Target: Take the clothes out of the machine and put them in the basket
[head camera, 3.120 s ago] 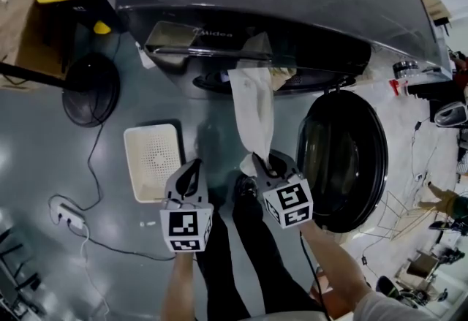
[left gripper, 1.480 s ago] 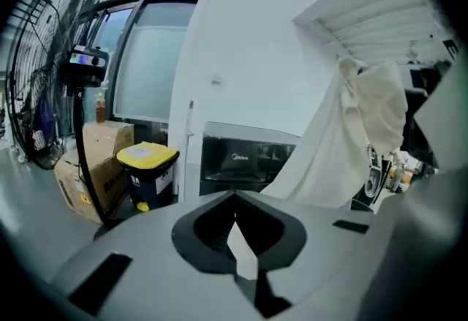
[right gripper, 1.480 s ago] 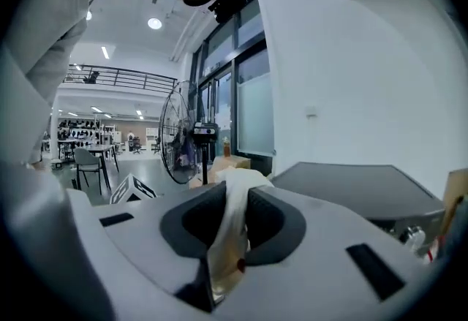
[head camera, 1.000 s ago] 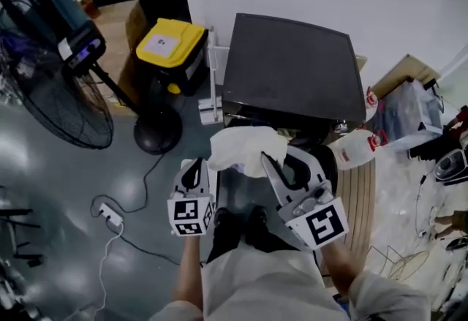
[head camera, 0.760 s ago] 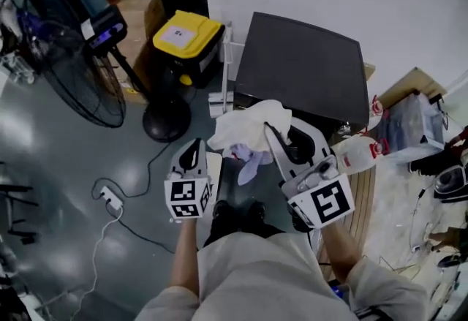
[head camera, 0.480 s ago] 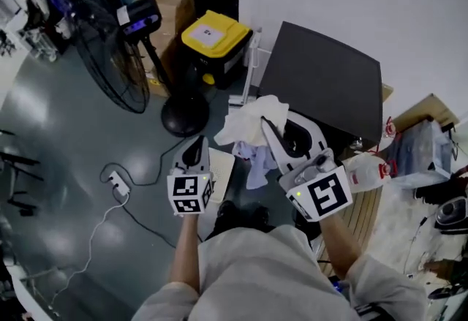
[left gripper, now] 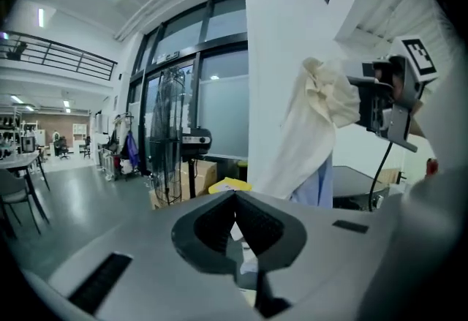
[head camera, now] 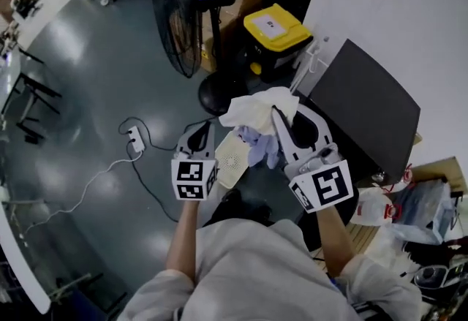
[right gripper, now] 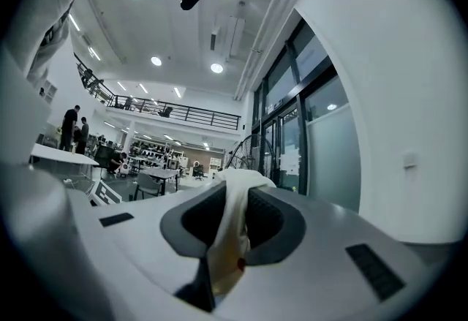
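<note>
Right tool: jaws pinching cream garment, pale blue cloth hanging beneath, held aloft beside the dark machine. Left tool: jaws pressed together, empty, near floor basket

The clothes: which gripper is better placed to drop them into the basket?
Right. The right gripper is shut on the cream clothes, hanging near the basket; the left gripper holds nothing.

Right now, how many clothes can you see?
2: a cream cloth pinched in the right gripper, and a pale blue one hanging just under it. More could be hidden inside the bundle.
</note>
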Demonstrator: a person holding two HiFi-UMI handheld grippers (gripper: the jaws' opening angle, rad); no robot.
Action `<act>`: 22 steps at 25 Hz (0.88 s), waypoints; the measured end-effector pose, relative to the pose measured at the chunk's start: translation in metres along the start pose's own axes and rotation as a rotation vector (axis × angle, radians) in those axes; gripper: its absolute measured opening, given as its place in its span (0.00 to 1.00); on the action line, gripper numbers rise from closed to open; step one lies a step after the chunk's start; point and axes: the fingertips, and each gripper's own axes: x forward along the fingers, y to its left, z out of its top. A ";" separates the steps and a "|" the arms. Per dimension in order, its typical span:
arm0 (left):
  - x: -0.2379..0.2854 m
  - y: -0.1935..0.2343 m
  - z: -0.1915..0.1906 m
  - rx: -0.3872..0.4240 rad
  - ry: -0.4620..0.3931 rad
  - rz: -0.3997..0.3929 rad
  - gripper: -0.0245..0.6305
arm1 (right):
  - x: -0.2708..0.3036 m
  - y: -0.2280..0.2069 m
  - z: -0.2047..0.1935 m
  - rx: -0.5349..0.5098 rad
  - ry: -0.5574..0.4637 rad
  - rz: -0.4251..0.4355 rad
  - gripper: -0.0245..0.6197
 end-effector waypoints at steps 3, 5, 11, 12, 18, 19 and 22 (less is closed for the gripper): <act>-0.011 0.024 -0.009 -0.016 0.015 0.049 0.07 | 0.019 0.013 -0.010 0.017 0.011 0.037 0.15; -0.017 0.037 -0.014 -0.027 0.023 0.074 0.07 | 0.030 0.021 -0.016 0.028 0.021 0.058 0.15; -0.023 0.054 -0.035 -0.053 0.050 0.093 0.07 | 0.046 0.045 -0.048 0.081 0.071 0.093 0.15; -0.022 0.055 -0.039 -0.054 0.060 0.088 0.07 | 0.048 0.050 -0.058 0.090 0.087 0.103 0.15; -0.001 0.049 -0.073 -0.064 0.132 0.037 0.07 | 0.064 0.067 -0.144 0.192 0.206 0.140 0.15; 0.004 0.048 -0.081 -0.068 0.145 0.028 0.07 | 0.066 0.071 -0.163 0.207 0.234 0.142 0.15; 0.015 0.045 -0.109 -0.080 0.189 0.001 0.07 | 0.067 0.083 -0.219 0.228 0.316 0.136 0.15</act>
